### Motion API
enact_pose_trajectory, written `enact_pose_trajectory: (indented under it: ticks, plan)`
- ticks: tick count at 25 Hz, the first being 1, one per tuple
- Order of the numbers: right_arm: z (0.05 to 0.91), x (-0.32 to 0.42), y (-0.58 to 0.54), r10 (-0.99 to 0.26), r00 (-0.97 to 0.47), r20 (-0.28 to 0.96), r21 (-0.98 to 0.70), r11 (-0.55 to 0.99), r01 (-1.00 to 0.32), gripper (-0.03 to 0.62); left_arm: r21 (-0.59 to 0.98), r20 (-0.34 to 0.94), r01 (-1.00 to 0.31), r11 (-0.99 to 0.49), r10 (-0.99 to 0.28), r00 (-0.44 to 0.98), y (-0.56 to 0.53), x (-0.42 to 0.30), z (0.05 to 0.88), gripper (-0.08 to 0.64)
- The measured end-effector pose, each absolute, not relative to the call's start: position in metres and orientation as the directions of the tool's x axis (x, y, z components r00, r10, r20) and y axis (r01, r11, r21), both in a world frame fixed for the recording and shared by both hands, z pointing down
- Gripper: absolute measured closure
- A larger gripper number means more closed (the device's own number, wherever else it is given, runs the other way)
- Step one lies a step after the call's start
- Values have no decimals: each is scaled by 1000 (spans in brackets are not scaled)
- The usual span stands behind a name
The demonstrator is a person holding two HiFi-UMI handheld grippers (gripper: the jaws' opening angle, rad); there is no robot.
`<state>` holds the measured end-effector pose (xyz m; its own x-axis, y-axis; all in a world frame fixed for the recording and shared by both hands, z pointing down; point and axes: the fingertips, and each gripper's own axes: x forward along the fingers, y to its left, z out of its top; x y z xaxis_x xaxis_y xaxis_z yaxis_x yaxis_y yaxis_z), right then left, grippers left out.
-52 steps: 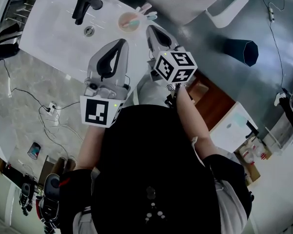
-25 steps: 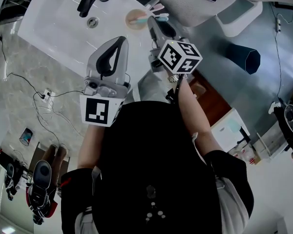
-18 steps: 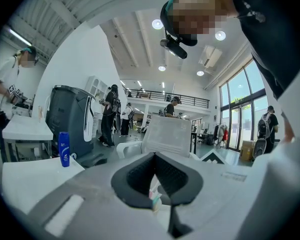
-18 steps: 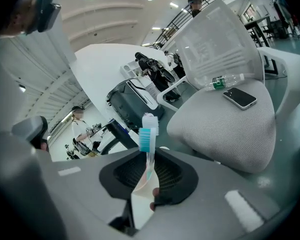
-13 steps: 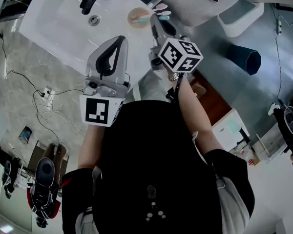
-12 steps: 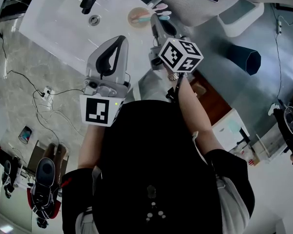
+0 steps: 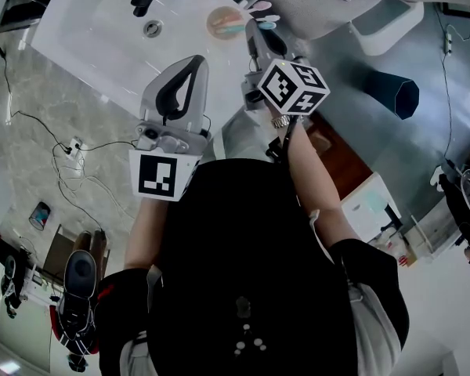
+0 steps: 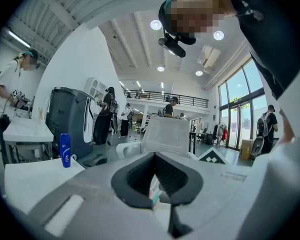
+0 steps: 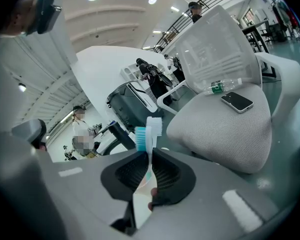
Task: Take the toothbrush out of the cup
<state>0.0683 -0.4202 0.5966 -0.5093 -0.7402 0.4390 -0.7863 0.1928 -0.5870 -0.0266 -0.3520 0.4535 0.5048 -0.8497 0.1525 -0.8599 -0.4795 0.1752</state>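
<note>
Over the white sink (image 7: 94, 37), your left gripper (image 7: 193, 61) hangs with jaws together, empty. Your right gripper (image 7: 253, 28) is closing its jaws on the toothbrush (image 9: 150, 156), which leans out of the pink cup (image 7: 213, 20) at the basin's edge. The blue bottle (image 8: 65, 150) carries print too small to read.

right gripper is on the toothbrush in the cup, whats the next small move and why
Probably finish the squeeze, then lift straight up. The right gripper is closing its jaws with the toothbrush handle between them, bristle head above the jaw tips, and the cup sits just beyond the gripper on the sink.
</note>
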Motion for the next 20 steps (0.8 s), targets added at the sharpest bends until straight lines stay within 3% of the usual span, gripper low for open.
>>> enact_pose_trajectory:
  ticks: [20]
  plan:
    - [565,69,-401,-777,-504,376,-556,245,-794,568,153,125,-850,-504,-843,523,-327,-31,436,558]
